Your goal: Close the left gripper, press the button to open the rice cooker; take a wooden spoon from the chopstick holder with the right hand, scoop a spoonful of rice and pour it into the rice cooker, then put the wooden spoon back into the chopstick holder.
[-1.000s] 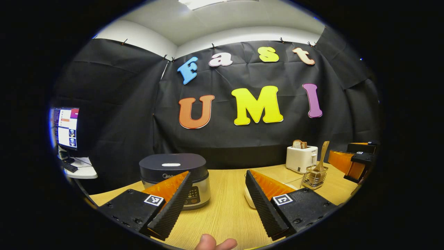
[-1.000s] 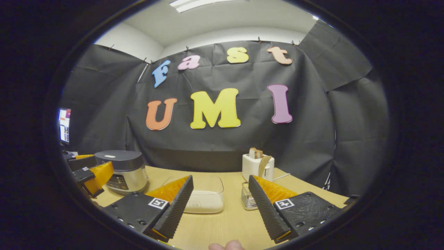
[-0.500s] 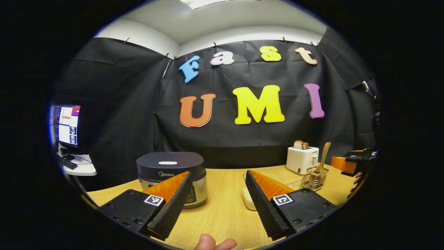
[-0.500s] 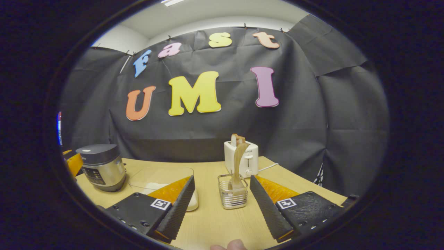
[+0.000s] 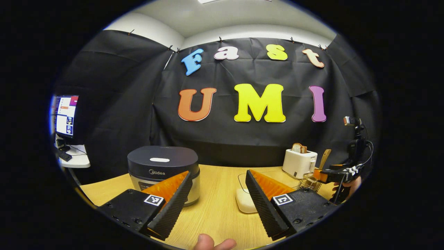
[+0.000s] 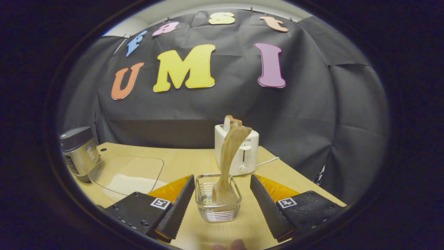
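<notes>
The dark-lidded rice cooker (image 5: 161, 170) stands shut at the table's left, a white button (image 5: 159, 160) on its lid. My left gripper (image 5: 218, 173) hovers open just in front of it, the cooker behind its left finger. A clear rice container (image 5: 247, 203) lies partly behind its right finger. My right gripper (image 6: 221, 177) is open low over the table, with the wire chopstick holder (image 6: 218, 205) standing between its fingers, untouched. The wooden spoon (image 6: 230, 149) stands upright in the holder. The rice container (image 6: 128, 172) and the cooker (image 6: 78, 151) lie to the left.
A white toaster (image 6: 237, 149) with bread stands right behind the holder, its cord trailing right. In the left gripper view, the right gripper (image 5: 338, 173) and its hand (image 5: 353, 184) show at the far right by the holder (image 5: 309, 181). A monitor (image 5: 65, 116) sits off the table's left.
My right gripper has swung right and moved forward, so the chopstick holder now stands between its fingers. The left gripper shifted slightly, still facing the cooker. Both stay open.
</notes>
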Tool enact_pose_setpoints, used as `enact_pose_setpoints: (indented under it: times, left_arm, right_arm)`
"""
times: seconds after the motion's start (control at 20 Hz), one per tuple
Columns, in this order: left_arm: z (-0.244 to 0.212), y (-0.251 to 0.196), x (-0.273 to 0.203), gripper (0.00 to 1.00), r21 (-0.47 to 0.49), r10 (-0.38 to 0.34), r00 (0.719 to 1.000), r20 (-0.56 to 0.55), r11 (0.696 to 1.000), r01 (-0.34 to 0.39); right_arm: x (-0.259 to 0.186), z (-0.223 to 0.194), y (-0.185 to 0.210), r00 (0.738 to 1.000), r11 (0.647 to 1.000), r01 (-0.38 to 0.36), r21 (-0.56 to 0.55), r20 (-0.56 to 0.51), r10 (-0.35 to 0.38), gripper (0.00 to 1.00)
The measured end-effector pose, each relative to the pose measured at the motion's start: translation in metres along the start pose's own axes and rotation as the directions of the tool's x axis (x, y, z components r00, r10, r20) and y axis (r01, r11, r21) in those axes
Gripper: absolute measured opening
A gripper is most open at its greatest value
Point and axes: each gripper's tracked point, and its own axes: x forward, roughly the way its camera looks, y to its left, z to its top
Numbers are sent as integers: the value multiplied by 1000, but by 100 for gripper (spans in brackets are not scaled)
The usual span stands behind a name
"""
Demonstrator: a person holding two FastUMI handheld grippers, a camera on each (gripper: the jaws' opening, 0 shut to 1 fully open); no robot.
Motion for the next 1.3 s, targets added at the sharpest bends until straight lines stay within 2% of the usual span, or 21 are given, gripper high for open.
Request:
enact_pose_setpoints:
  times: [0.25, 0.4, 0.45, 0.5, 0.55, 0.6, 0.7, 1.0, 1.05, 1.3]
  left_arm:
    - [-3, 13, 4, 98, -3, 31, 999, -22, 1000, -31]
    - [-1, 14, 8, 98, 4, 37, 999, -25, 999, -37]
    - [-1, 15, 9, 98, 12, 40, 999, -25, 999, -40]
    - [-1, 16, 10, 98, 17, 40, 999, -24, 999, -40]
    - [-1, 15, 11, 98, 18, 38, 999, -25, 999, -37]
    - [-1, 13, 13, 98, 19, 34, 999, -25, 999, -34]
    - [-2, 12, 14, 98, 20, 31, 999, -29, 999, -30]
    - [-7, 21, 16, 98, 32, 56, 998, -40, 998, -54]
    - [-8, 26, 15, 98, 36, 63, 997, -43, 997, -62]
    - [-5, 42, 14, 98, 37, 93, 995, -38, 995, -92]
  right_arm:
    - [38, 0, 2, 1000, 999, -25, 26, -18, 26, 96]
    - [57, -3, 3, 999, 1000, -17, 19, -39, 18, 72]
    - [60, -5, 1, 999, 1000, -10, 15, -46, 11, 67]
    - [61, -4, -3, 999, 1000, 6, 10, -36, -5, 55]
    - [61, -2, -5, 999, 1000, 8, 17, -33, -7, 50]
    - [59, -3, -4, 999, 1000, 1, 30, -35, 1, 37]
    - [60, -4, -6, 999, 999, -5, 36, -41, 7, 24]
    - [58, -2, 3, 999, 999, -39, 19, -35, 40, 13]
    - [60, -1, 4, 998, 999, -41, 24, -39, 42, 6]
    - [49, 20, 4, 996, 993, -83, 80, -7, 84, 5]
